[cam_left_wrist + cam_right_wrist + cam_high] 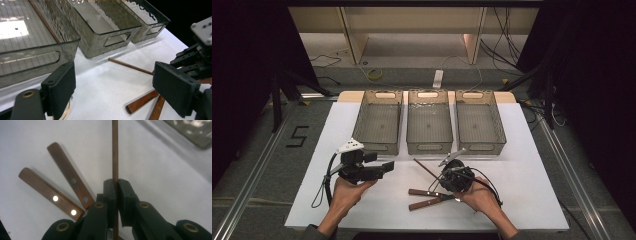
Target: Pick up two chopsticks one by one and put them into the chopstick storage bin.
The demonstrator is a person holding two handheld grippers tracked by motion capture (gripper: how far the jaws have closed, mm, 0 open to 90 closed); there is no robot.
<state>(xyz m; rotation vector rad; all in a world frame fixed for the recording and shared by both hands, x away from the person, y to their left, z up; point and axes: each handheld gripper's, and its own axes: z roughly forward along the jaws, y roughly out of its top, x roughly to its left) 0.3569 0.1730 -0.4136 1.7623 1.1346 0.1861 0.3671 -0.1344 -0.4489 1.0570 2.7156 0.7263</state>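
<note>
Plainly, the thin brown stick (115, 150) is a slim, round, straight rod with a smooth matte surface. It runs between the black pads of the right hand-held gripper (115, 182), which are closed tight on it. In the high view the stick (426, 169) lies slanted on the white tabletop (522, 165), near the middle, with its free end pointing far and left and its other end at the right hand-held gripper (451, 176).

Two flat wooden handles (47, 191) with pale metal rivets lie just left of the stick in the right gripper view, fanned apart at their rounded ends. In the high view they sit near the front edge, beside the right hand (479, 196).

The left hand-held gripper (384, 167) is held over the left part of the tabletop, its blocky black jaws standing wide apart with nothing between them.

Three smoky, see-through plastic bins (428, 125) stand side by side at the far edge. They are rectangular, with ribbed floors and cut-out handles. Through the left bin in the left gripper view a thin brown line shows; whether it lies inside I cannot tell.
</note>
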